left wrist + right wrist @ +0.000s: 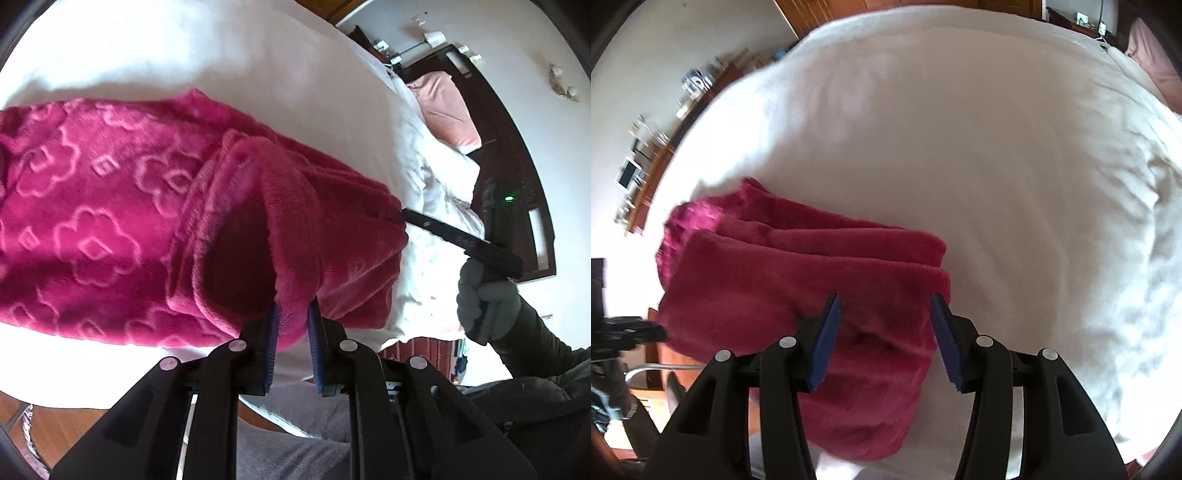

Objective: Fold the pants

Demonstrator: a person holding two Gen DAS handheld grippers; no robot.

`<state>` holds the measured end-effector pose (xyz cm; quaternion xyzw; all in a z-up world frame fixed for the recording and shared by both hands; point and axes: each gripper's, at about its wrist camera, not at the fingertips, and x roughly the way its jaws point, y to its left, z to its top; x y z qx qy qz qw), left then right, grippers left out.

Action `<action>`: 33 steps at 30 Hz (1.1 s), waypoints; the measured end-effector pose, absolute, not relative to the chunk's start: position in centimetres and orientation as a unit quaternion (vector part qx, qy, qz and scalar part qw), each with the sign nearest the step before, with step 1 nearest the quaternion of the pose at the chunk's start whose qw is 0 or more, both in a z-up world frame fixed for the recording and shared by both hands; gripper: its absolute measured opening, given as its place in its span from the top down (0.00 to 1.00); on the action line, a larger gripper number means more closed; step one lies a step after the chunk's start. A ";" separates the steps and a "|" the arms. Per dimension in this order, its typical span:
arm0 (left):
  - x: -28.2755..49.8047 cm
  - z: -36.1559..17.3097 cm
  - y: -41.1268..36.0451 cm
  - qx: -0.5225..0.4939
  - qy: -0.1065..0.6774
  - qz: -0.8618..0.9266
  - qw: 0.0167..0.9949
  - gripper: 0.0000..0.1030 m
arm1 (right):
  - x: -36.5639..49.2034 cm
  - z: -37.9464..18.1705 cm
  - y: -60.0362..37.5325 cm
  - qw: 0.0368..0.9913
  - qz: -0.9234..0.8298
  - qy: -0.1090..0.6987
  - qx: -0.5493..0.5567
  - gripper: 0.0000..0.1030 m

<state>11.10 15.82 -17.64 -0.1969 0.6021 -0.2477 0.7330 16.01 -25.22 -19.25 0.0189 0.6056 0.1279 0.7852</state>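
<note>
Magenta fleece pants [110, 221] with an embossed flower pattern lie across a white bed [221, 55]. My left gripper [293, 306] is shut on a raised band of the fabric at the near open end, its blue pads pinching it. In the right wrist view the pants [775, 266] show as stacked plain folds on the bed [997, 147]. My right gripper [886, 302] holds a thick bunch of that fabric between its half-spread pads, and the cloth hangs below them. A gloved hand [484, 302] carries the right gripper, one finger [443, 232] of it reaching the pants' right edge.
A pink pillow [447, 107] and a dark headboard [517, 147] stand at the bed's head. Rumpled white bedding [1126, 277] lies to the right. A shelf with small items [646, 155] runs along the wall. Wooden floor [74, 424] shows beside the bed's near edge.
</note>
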 end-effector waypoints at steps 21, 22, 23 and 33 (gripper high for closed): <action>15.7 -18.5 16.9 -0.232 0.610 -0.209 0.728 0.49 | 14.2 -17.4 -25.0 0.798 0.072 0.589 0.103 0.50; 16.4 -18.4 16.7 -0.239 0.609 -0.213 0.726 0.41 | 13.3 -17.3 -24.8 0.795 0.074 0.592 0.106 0.50; 16.8 -18.4 16.5 -0.243 0.608 -0.216 0.724 0.38 | 12.0 -17.4 -24.4 0.790 0.078 0.599 0.107 0.50; 23.2 -20.6 12.8 -0.258 0.639 -0.238 0.685 0.40 | 8.2 -18.1 -19.4 0.770 0.104 0.614 0.140 0.50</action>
